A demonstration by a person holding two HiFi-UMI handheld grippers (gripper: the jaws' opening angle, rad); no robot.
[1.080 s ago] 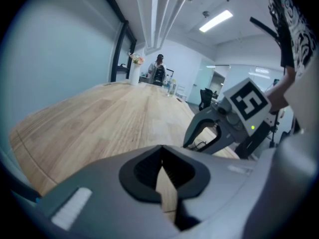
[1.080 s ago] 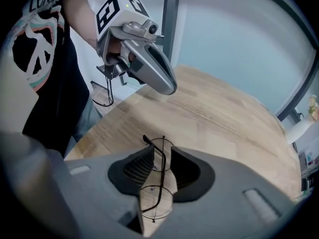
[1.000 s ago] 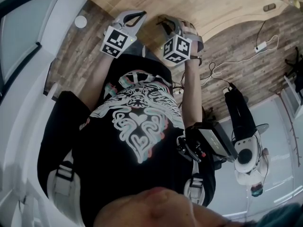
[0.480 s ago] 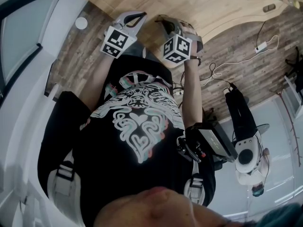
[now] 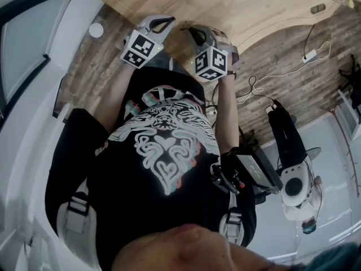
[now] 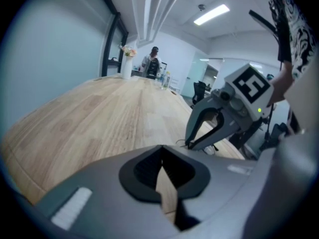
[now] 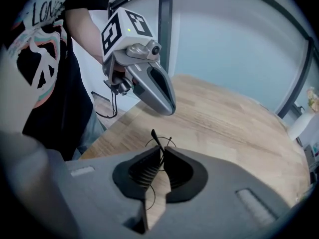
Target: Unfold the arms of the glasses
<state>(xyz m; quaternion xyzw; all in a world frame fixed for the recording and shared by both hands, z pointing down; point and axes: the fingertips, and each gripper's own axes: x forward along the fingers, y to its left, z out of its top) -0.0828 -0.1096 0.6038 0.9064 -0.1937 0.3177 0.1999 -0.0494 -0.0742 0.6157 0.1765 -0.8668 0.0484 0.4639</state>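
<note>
Thin black wire glasses [image 7: 156, 137] are pinched between the pads of my right gripper [image 7: 163, 151], just above the wooden table [image 7: 224, 123]. One arm tip pokes up past the fingertips, and wire loops show in front of and below the jaws. My left gripper [image 6: 162, 148] is shut with nothing in it. It hovers close to the left of the right gripper [image 6: 188, 144], its tip [image 7: 167, 108] just above the glasses. The head view shows both grippers, left [image 5: 168, 20] and right [image 5: 192, 31], side by side at the table's near edge.
The long light-wood table [image 6: 89, 113] stretches away, with a vase [image 6: 126, 66] and bottles at its far end near a person. My torso stands right behind the grippers. Cables [image 5: 265, 78] and a small robot [image 5: 296, 188] are on the plank floor.
The right gripper's marker cube has tipped slightly and shifted a little. The left gripper has hardly moved.
</note>
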